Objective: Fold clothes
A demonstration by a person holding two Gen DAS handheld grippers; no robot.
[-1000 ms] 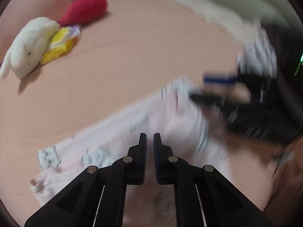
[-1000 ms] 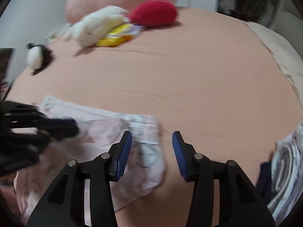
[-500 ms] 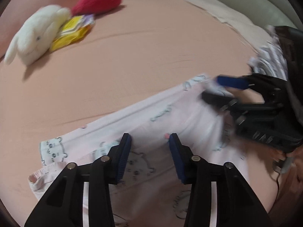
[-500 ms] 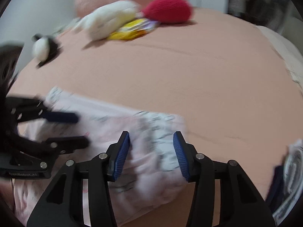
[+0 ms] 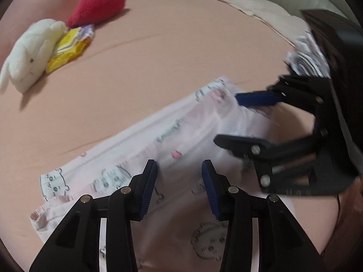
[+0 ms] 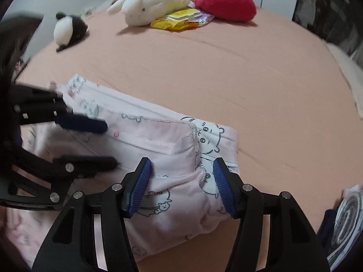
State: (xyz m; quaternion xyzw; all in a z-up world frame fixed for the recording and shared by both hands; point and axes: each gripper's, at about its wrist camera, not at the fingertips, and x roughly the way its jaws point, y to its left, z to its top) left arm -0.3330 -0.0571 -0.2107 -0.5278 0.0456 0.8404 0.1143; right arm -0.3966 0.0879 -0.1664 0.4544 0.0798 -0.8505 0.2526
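Left tool (image 5: pixel 179 190) and right tool (image 6: pixel 181 185): both spread wide, gripping nothing, poised over the pink printed garment (image 6: pixel 163 145), lying partly folded on the bed (image 6: pixel 226 68). Judged step: mid-fold. Next: grip an edge. Beyond: plush toys (image 6: pixel 154 2).
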